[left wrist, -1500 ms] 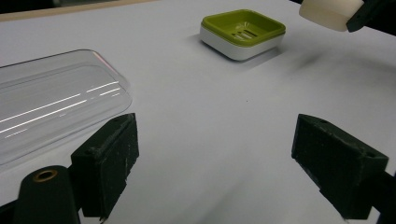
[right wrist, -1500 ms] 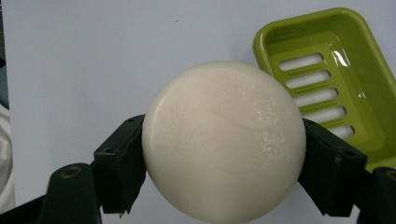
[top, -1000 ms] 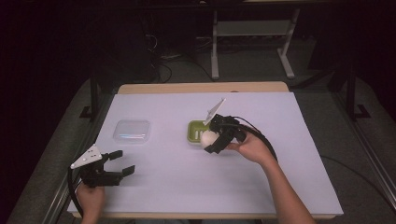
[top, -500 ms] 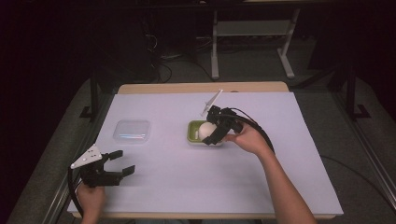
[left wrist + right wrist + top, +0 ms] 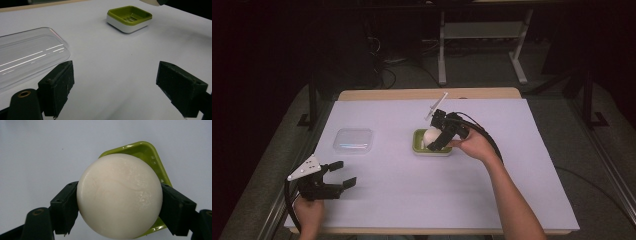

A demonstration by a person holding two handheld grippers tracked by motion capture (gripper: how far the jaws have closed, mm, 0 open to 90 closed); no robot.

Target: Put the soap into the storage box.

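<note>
A round cream-white soap bar [image 5: 118, 196] is clamped between the two black jaws of my right gripper [image 5: 432, 139], which is shut on it. It hangs just over the green soap dish [image 5: 422, 149] on the white table cover; the dish's green rim [image 5: 147, 151] shows behind the soap. The same dish [image 5: 129, 18] appears far off in the left gripper view, with its slotted tray bare. My left gripper [image 5: 339, 174] stands open near the front left edge, nothing between its pads [image 5: 58, 85].
A clear plastic lid [image 5: 353, 140] lies on the cover left of the dish, and its edge [image 5: 27, 57] is close to the left jaw in the left gripper view. A wooden table edge [image 5: 427, 94] runs along the back.
My right gripper has carried the soap leftward and lower, from beside the dish to right over it. The left gripper has stayed put.
</note>
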